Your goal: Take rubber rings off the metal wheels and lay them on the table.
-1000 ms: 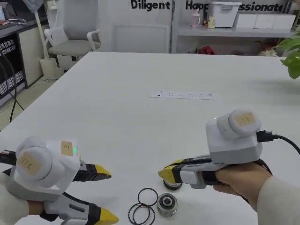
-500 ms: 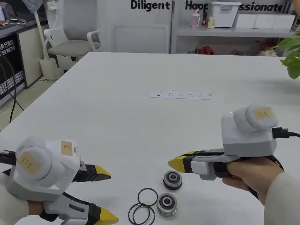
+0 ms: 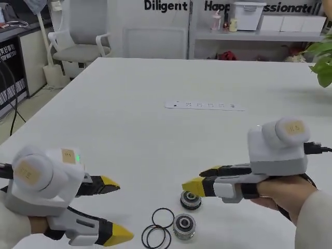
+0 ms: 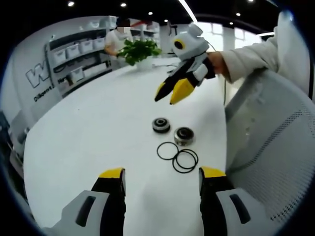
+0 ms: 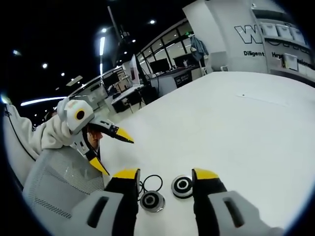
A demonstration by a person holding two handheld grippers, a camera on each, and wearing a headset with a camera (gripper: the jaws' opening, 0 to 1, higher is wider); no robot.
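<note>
Two small metal wheels lie near the table's front edge. The farther wheel [image 3: 190, 199] [image 4: 161, 125] [image 5: 182, 187] has a dark rim; the nearer wheel [image 3: 183, 226] [image 4: 183, 135] [image 5: 151, 201] looks bare silver. Three loose black rubber rings lie left of them: a single ring [image 3: 163, 218] [image 4: 168, 150] [image 5: 152, 183] and an overlapping pair [image 3: 156, 237] [image 4: 185, 161]. My right gripper [image 3: 199, 179] [image 5: 165, 175] [image 4: 172, 91] hovers open just above the dark-rimmed wheel, holding nothing. My left gripper [image 3: 116, 210] [image 4: 162, 177] [image 5: 110, 150] stands open and empty, left of the rings.
A white socket strip [image 3: 204, 105] lies mid-table. The white table [image 3: 155, 129] stretches far ahead. An office chair [image 3: 78, 46] stands beyond the far left corner, and a plant [image 3: 322, 62] at the right edge. A grey mesh chair [image 4: 275, 147] is close behind me.
My right gripper came off the dark-rimmed wheel, drew back to the right and up, and its jaws now stand apart. The wheel stayed on the table. The left gripper barely shifted.
</note>
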